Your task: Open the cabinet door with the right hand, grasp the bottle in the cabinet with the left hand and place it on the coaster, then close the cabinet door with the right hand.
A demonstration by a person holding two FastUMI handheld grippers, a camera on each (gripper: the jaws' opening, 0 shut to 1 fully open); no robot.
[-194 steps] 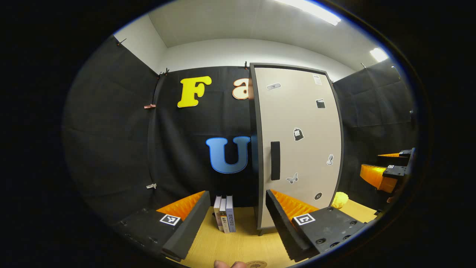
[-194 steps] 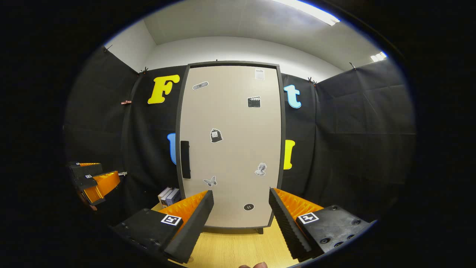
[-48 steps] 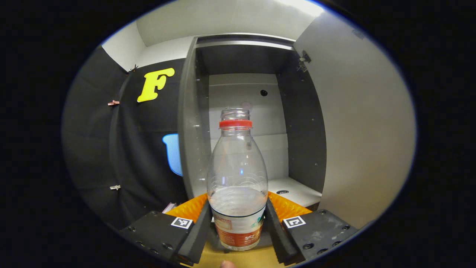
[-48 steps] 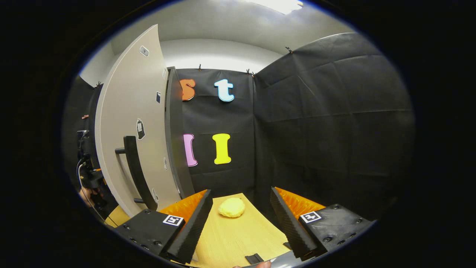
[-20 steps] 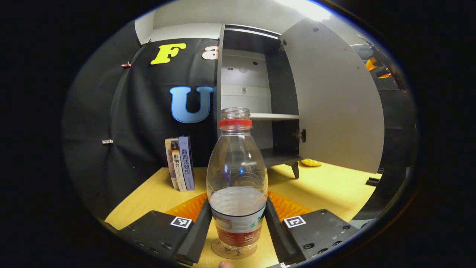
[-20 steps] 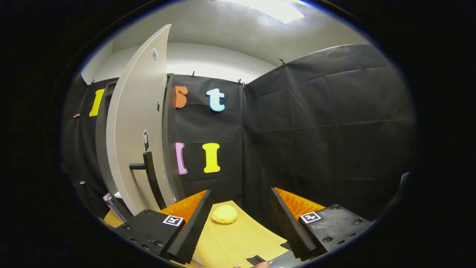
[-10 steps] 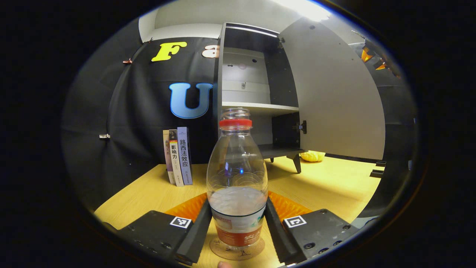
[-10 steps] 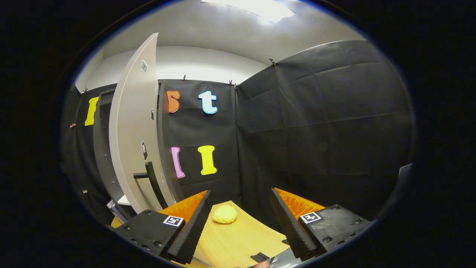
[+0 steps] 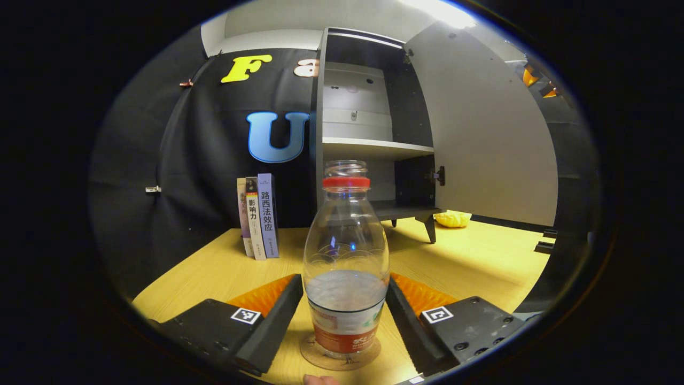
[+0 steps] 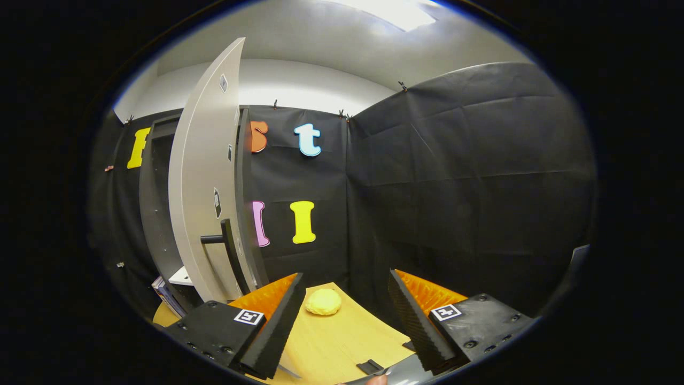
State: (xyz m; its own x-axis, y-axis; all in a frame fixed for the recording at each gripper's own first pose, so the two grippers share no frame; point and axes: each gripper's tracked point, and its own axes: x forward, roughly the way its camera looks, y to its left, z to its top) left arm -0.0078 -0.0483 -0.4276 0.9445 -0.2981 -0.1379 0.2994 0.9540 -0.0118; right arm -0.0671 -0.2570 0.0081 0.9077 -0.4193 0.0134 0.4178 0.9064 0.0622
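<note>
A clear bottle (image 9: pixel 346 251) with a red neck ring, a red label and some water stands upright on the round coaster (image 9: pixel 312 355) on the wooden table. My left gripper (image 9: pixel 344 283) is open around its lower part, with a thin gap on each side. Behind it the cabinet (image 9: pixel 374 147) stands with its door (image 9: pixel 481 133) swung wide to the right. In the right gripper view my right gripper (image 10: pixel 344 286) is open and holds nothing. The door (image 10: pixel 206 176) and its dark handle (image 10: pixel 232 251) stand to its left, apart from the fingers.
Three books (image 9: pixel 257 214) stand upright left of the cabinet against the black wall. A yellow lump (image 9: pixel 453 218) lies on the table (image 9: pixel 481 256) beyond the cabinet's feet, also ahead of the right gripper as the yellow lump (image 10: pixel 323 302). Black cloth walls close the booth.
The bottle came down onto the coaster and my left gripper's fingers parted from its sides. The right gripper shifted only slightly and stays open near the door.
</note>
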